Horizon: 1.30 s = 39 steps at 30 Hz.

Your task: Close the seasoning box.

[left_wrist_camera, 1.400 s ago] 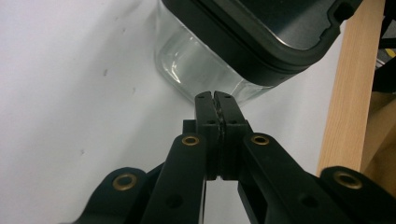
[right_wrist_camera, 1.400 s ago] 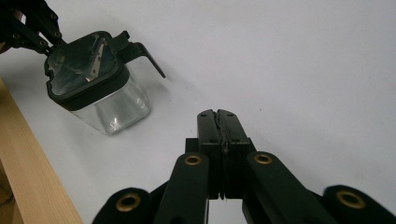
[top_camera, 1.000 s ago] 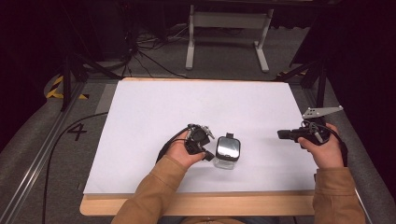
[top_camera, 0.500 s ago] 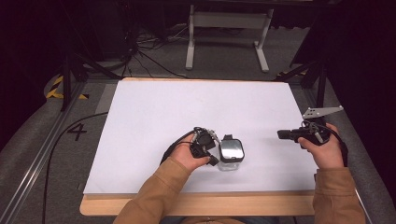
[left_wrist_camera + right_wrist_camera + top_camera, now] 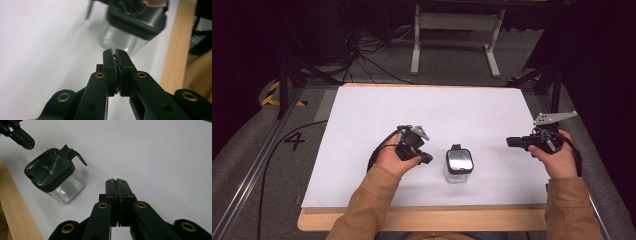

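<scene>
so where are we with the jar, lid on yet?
Looks done: the jar stands upright on the white sheet with its black lid seated. In hand: nothing; the left tongs sit beside the jar, just easing open and holding nothing, and the right tongs are shut and apart from it. Whether anything is left I can't tell.

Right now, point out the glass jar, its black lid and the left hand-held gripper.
glass jar (image 5: 67, 191), right gripper view, clear side wall.
black lid (image 5: 459, 160), high view, shiny top face.
left hand-held gripper (image 5: 427, 159), high view, jaw tips.
</scene>
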Each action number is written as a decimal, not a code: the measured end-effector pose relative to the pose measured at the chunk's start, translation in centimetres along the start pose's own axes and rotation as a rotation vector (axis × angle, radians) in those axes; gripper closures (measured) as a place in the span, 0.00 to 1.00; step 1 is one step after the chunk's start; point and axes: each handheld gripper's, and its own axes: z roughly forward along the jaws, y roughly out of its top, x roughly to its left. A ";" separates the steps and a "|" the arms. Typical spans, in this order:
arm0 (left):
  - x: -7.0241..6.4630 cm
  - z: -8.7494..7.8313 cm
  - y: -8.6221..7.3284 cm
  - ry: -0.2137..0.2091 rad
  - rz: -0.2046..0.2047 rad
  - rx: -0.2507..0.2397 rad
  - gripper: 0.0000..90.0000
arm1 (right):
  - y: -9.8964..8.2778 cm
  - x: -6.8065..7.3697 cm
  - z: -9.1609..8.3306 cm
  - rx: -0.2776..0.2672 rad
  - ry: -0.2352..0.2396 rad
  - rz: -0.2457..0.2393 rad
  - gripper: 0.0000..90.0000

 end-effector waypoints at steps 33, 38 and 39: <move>8.3 -2.8 -10.1 0.310 -0.265 -0.134 0.64 | -2.9 -6.4 6.8 0.063 -0.194 0.095 0.60; 8.6 -2.1 -10.1 0.311 -0.267 -0.134 0.63 | -4.0 -6.7 7.8 0.077 -0.198 0.079 0.60; 8.7 -2.0 -10.0 0.312 -0.262 -0.138 0.63 | -4.2 -6.8 8.0 0.071 -0.194 0.081 0.60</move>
